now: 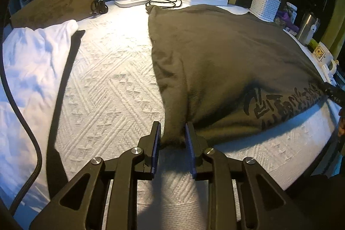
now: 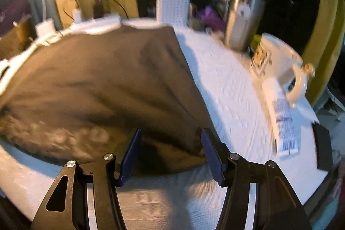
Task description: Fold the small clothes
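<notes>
Left gripper [image 1: 173, 129]: fingers apart, straddling the near corner of the dark shirt [image 1: 215, 57], no clamp yet.
Dark shirt: spread on the white quilt [image 1: 112, 83], from 6 to 1 o'clock.
Right gripper [image 2: 171, 139]: fingers wide apart around the right corner.
Risk: a thin pinch may slip; the mug [image 2: 278, 61] at 2 o'clock could be knocked.
Writing: black print on the shirt, not readable.

Left tool [image 1: 172, 130] stands narrowly parted; right tool [image 2: 171, 139] gapes wide.

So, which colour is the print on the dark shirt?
Black lettering on the olive-grey shirt, clearest in the left wrist view.
</notes>
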A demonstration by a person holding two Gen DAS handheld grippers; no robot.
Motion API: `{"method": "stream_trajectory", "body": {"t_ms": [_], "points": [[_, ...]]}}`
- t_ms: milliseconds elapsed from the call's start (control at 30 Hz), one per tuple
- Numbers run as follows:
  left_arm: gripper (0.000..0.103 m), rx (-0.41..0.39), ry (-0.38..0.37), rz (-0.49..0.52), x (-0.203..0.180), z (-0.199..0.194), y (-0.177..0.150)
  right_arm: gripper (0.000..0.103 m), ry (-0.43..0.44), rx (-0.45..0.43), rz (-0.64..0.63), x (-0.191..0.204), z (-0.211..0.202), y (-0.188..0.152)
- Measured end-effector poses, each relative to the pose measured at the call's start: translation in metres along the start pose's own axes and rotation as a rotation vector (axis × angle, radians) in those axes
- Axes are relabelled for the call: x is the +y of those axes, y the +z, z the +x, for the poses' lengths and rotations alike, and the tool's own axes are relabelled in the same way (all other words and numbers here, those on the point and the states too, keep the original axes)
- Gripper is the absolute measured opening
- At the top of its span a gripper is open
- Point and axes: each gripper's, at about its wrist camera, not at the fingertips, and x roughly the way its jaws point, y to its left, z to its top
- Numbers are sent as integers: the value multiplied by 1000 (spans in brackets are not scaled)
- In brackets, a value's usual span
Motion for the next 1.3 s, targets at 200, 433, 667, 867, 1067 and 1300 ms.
{"method": "stream_trajectory", "body": {"t_ms": [200,433,667,867,1067,1300], "points": [[35,-13,54,-16,13,-8,2,60,-10,-1,-2,1,-4,-2],[45,-66,74,-8,12,-15,8,60,-23,9,2,1,-19,-11],[55,-122,-14,28,-12,-20,19,60,-24,16,59,-8,-35,-20],[59,-151,-69,65,-37,-24,29,76,-13,-1,75,-9,-47,-31],[63,-147,-119,92,-62,-21,33,77,12,3,100,-10,-53,-40],[63,-122,-157,144,-90,-10,35,77,56,20,116,-7,-56,-55]]}}
